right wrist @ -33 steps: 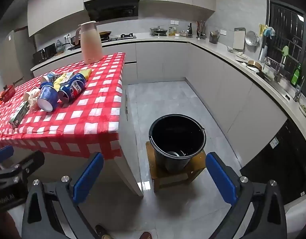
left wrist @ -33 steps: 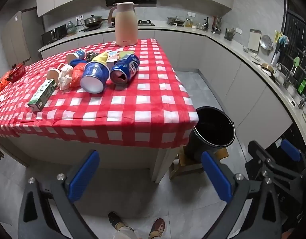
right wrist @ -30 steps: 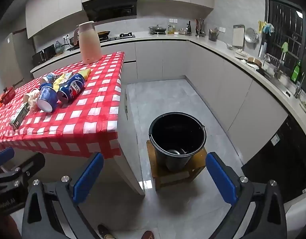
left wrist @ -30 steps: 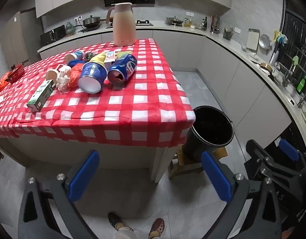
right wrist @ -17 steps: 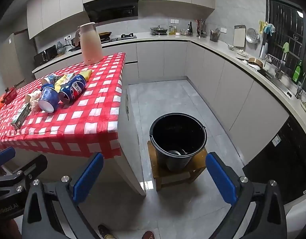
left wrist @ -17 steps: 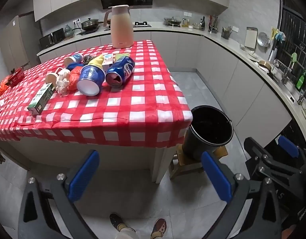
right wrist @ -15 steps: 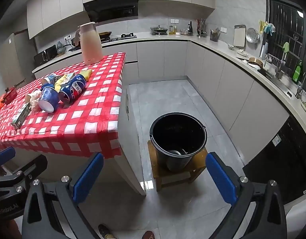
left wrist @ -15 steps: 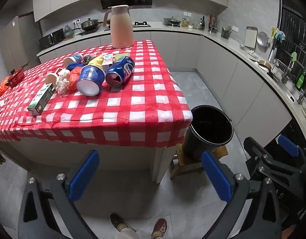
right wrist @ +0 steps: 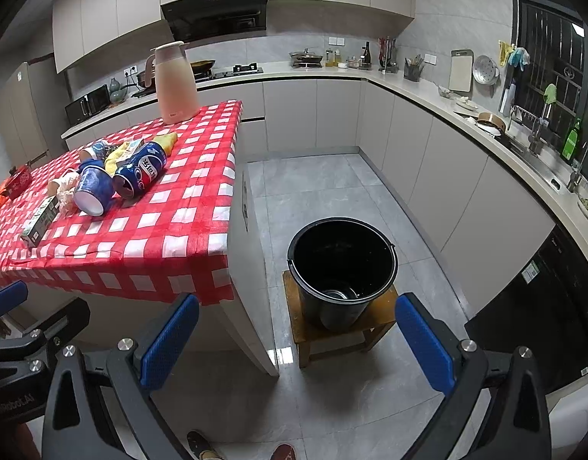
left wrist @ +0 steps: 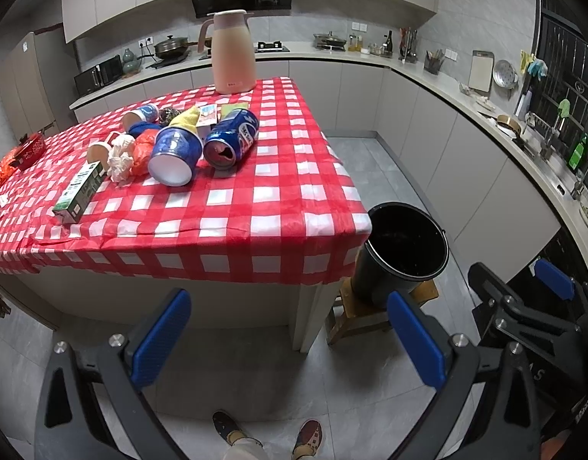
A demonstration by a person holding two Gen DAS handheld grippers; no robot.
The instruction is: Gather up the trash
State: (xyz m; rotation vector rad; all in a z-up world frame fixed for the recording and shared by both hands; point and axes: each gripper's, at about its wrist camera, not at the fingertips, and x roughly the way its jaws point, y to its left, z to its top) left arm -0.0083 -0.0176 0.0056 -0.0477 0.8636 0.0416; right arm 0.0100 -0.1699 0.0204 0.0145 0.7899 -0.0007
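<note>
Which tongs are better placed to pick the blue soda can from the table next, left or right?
Probably the left tongs. Both are open and empty, but the left ones face the table and the blue soda can, while the right tongs point at the black bucket beside it.

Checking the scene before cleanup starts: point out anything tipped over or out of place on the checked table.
The blue can and blue paper cup lie tipped on their sides amid a litter pile, open ends toward the camera. A green carton lies flat nearby. The pink jug stands upright.
</note>
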